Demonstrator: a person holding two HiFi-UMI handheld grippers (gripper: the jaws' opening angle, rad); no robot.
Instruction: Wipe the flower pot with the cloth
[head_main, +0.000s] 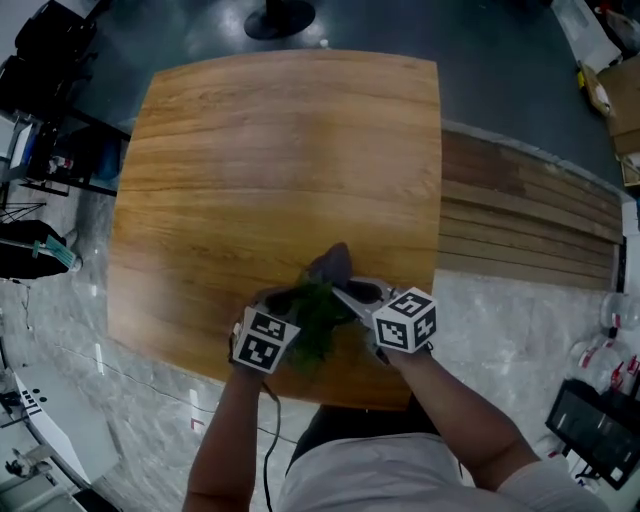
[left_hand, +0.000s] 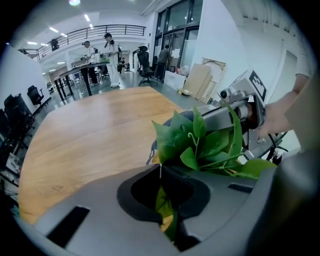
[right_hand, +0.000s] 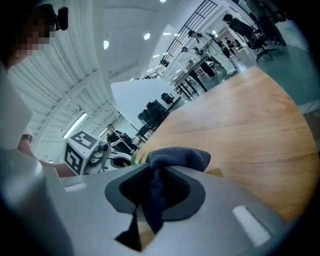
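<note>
The jaws of your right gripper (right_hand: 152, 175) are pressed together on a fold of the dark cloth (right_hand: 177, 157). The rest of it bunches out in front of the tips, so there is a soft pad ready for rubbing. The jaws of your left gripper (left_hand: 161, 172) are closed on the green plant (left_hand: 200, 142); a leaf or stem passes between them, I think to keep the flower pot from turning or sliding while you wipe. The pot itself is hidden under the leaves. It should stand between your two grippers, close to the near edge of the wooden table (head_main: 280, 150). The cloth lies just beside the leaves on the far side, so the wiping seems to be beginning or already going on.
</note>
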